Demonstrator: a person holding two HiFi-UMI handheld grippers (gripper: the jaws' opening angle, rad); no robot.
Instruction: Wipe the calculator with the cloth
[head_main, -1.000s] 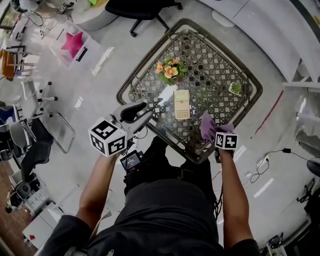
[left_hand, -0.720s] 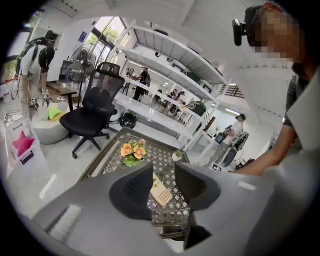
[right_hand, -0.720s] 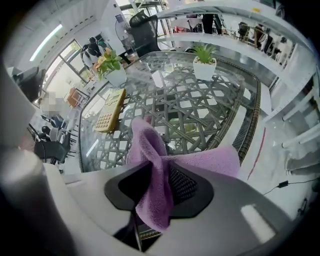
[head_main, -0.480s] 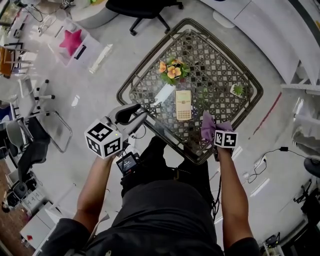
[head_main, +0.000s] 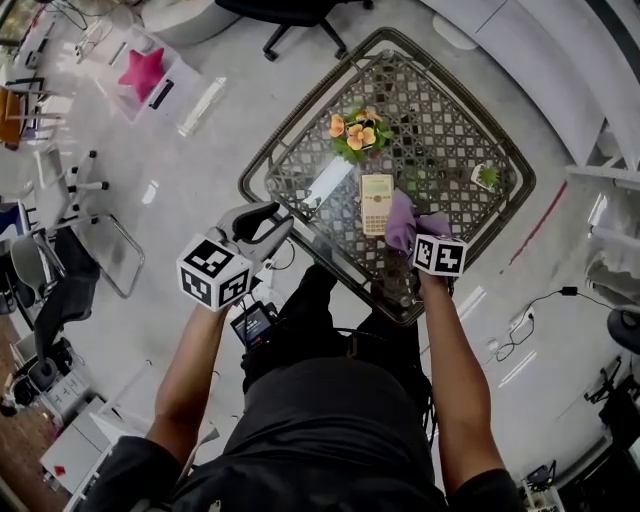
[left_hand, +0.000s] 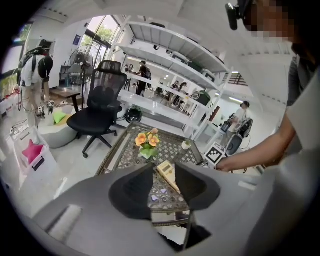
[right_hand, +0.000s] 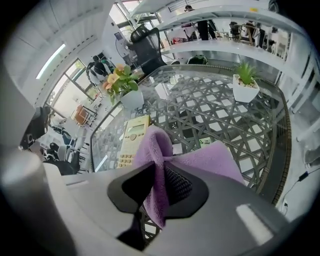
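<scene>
Where calculator (head_main: 376, 203) lies, flowers (head_main: 358, 131) beyond, cloth (head_main: 403, 221) beside, potted plant (head_main: 487, 176) apart

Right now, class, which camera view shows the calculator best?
The head view: almost the whole calculator lies face up on the table. The right gripper view shows it nearer, but the purple cloth covers part. The left gripper view shows only a strip between the jaws.

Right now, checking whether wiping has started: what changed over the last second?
The right tool, shut on the purple cloth, carried it forward to the calculator's right side. The left tool, open, the calculator and the flowers stayed put.
</scene>
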